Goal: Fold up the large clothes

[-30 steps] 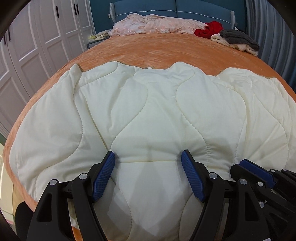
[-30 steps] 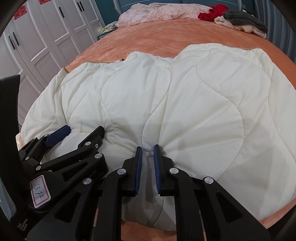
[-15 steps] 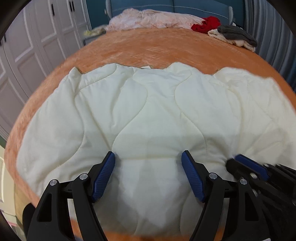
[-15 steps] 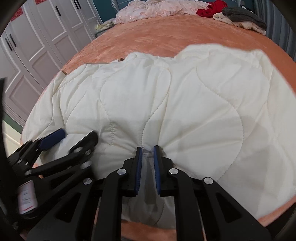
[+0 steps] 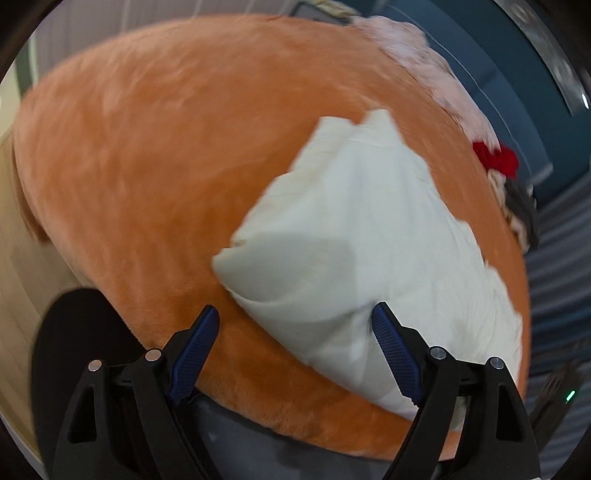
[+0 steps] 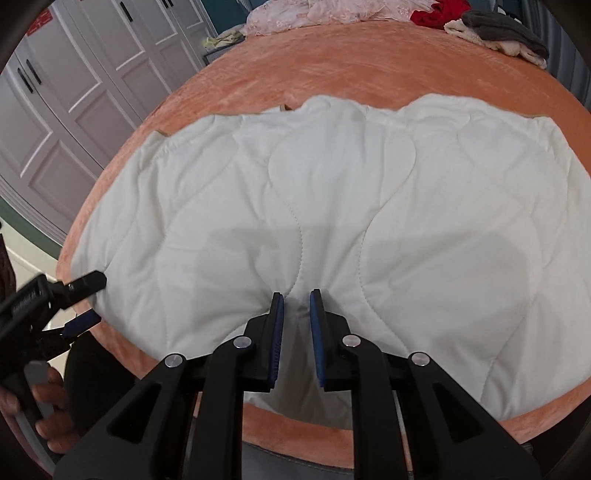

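A large cream quilted garment (image 6: pixel 369 206) lies spread flat on the orange bed (image 6: pixel 332 70). My right gripper (image 6: pixel 296 299) is shut on a bunched fold at the garment's near hem. My left gripper (image 5: pixel 295 325) is open and empty, hovering at the garment's near left corner (image 5: pixel 236 266), its view tilted and blurred. It also shows at the left edge of the right wrist view (image 6: pixel 85 299), jaws apart, just off the garment's left corner.
A pink garment (image 6: pixel 332 11), a red one (image 6: pixel 439 11) and a grey and cream pile (image 6: pixel 506 37) lie at the far end of the bed. White wardrobe doors (image 6: pixel 74 74) stand to the left. The bed's near edge (image 6: pixel 314 432) is close below my grippers.
My left gripper swung away to the left, from beside the right gripper over the hem to the garment's left corner, still open. My right gripper kept its hold on the hem.
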`<state>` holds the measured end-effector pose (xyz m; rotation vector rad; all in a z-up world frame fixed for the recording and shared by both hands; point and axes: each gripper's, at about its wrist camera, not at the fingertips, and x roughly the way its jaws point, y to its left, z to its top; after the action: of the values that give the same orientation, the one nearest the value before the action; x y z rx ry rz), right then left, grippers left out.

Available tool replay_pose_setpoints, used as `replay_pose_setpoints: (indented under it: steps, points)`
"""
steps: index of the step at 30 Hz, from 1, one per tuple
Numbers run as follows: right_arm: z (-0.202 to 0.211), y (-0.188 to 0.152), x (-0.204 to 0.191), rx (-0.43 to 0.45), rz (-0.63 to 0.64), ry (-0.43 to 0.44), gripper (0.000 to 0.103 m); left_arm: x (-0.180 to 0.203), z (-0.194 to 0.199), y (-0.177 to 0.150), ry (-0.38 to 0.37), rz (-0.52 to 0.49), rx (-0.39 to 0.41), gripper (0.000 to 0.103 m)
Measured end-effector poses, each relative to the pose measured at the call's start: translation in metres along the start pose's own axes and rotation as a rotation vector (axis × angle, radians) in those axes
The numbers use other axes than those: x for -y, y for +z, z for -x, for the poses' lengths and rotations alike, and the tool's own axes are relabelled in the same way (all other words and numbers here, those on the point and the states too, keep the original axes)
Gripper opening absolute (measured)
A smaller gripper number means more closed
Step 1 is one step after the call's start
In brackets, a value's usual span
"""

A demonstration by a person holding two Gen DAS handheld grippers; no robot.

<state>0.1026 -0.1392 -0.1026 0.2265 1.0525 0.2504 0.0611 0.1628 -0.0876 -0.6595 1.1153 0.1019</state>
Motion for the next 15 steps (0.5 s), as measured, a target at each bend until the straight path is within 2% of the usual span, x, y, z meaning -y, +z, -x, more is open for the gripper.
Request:
replay_pose_setpoints:
  steps: [5,6,8,10,12,15]
  points:
    - [-0.005,0.002,0.002,-0.013,0.008,-0.005,0.014,-0.001,-0.016,0.009,-0.085,0.066,-0.016,0.084]
    - [-0.006,0.002,0.002,-0.015,0.005,-0.004,0.014,0.001,-0.019,0.011,-0.115,0.077,-0.023,0.080]
    - [-0.008,0.003,0.004,-0.019,-0.009,0.004,0.014,0.005,-0.018,0.013,-0.143,0.096,-0.031,0.068]
    - [-0.006,0.006,0.004,-0.028,-0.020,0.011,0.014,0.011,-0.010,0.015,-0.157,0.087,-0.021,0.041]
    - [0.003,0.007,0.005,-0.038,-0.038,0.010,0.014,0.014,0.006,0.017,-0.180,0.060,-0.003,0.023]
    - [0.024,0.004,0.005,-0.047,-0.014,-0.003,0.015,0.014,0.035,0.020,-0.244,0.020,0.009,0.017]
